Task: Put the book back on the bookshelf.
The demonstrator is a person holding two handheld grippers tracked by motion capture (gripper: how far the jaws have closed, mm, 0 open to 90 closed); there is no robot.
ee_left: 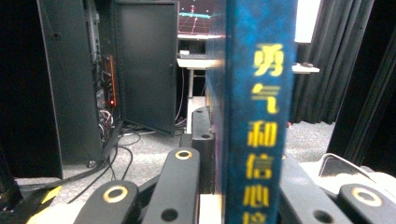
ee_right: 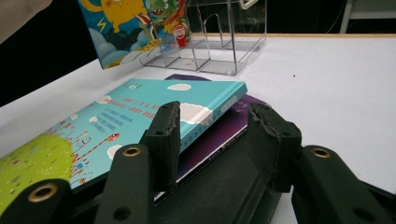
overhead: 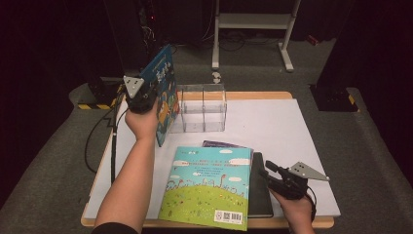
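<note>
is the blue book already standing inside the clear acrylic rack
No, the blue book is held up in the left tongs, beside the clear acrylic rack, which holds nothing.

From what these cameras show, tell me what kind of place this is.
Probably a lab or recording studio, not a home: black curtains hang around the table, an open equipment cabinet holds wiring and a red light, and a screen glows behind.

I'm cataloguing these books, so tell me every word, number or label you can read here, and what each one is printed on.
"勇气和信心": yellow characters down the spine of the blue book clamped in the left tool; a further character below is cut off.
Title on the blue book's cover, high view: too blurred to read.
Red sticker on that cover: too small to read.
Small text on the green and sky-blue book: too small to read.
Barcode and QR code on that book: digits unreadable.
</note>
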